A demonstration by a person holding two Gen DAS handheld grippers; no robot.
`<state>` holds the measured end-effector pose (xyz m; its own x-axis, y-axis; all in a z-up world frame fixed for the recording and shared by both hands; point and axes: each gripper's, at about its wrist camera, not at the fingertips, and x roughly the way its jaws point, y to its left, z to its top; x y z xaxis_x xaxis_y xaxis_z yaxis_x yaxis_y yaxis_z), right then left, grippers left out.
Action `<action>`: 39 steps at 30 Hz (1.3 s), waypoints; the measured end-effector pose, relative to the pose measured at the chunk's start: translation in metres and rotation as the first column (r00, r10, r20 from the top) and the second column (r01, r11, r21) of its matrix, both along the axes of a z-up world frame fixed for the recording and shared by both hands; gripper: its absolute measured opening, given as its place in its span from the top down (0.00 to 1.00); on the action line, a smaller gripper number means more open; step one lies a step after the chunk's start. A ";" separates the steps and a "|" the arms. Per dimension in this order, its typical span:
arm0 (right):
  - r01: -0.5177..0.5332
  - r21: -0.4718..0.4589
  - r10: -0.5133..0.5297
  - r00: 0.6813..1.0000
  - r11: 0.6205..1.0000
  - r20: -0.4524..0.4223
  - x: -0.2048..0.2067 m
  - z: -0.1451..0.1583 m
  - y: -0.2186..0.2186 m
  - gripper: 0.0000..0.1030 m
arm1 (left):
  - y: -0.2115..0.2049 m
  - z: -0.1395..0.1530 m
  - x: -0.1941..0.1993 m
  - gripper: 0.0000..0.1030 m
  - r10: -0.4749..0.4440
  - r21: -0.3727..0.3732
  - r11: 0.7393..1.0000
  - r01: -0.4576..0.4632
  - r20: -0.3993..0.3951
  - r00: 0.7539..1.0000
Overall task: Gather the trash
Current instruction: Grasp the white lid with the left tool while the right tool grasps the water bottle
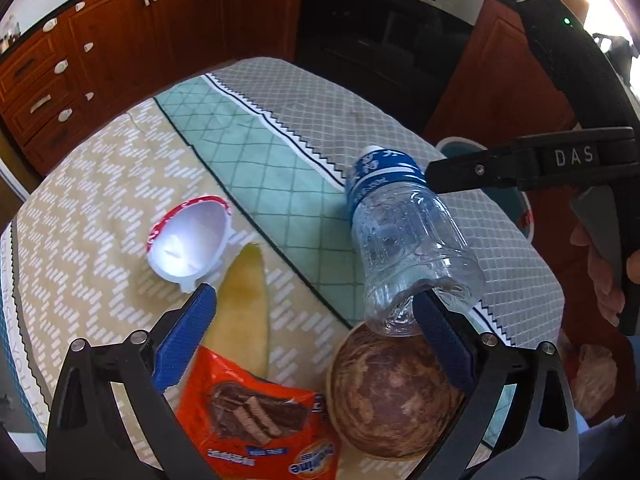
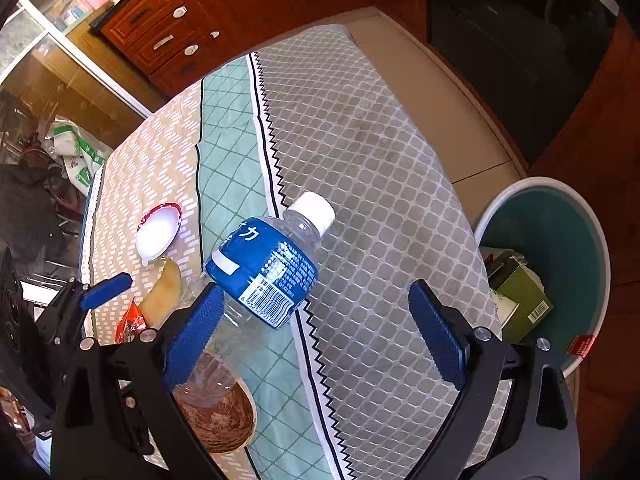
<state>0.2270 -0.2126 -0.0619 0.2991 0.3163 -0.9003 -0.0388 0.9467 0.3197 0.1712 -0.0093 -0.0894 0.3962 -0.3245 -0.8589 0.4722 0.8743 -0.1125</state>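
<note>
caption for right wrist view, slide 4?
Open right hand-held gripper beside the plastic bottle, trash bin off the table edge.

1. Bottle [image 2: 262, 270]: clear plastic, blue label, white cap
2. Tablecloth [image 2: 360, 128]: grey lattice, mint diamonds, beige with white dashes
3. Wrapper [image 1: 256, 412]: orange
4. Cup [image 1: 190, 238]: white, red rim
5. Bin [image 2: 560, 220]: teal inside, white rim

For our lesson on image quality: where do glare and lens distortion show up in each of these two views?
Left wrist view: glare whitens the inside of the torn cup, the upper right corner burns out, and the cabinets curve. Right wrist view: highlights glint on the bottle label, the tablecloth bulges, and black corners frame the picture.
</note>
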 end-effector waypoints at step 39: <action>-0.063 0.069 0.062 0.998 0.996 0.016 0.007 -0.027 0.006 0.40 | 0.098 -0.036 0.092 0.42 0.340 0.007 0.939 -0.343 -0.144 0.929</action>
<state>0.2342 -0.2065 -0.0884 0.2890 0.3965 -0.8714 -0.1021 0.9178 0.3838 0.2629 0.0888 -0.1252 0.3611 -0.2070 -0.9093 0.1238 0.9771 -0.1732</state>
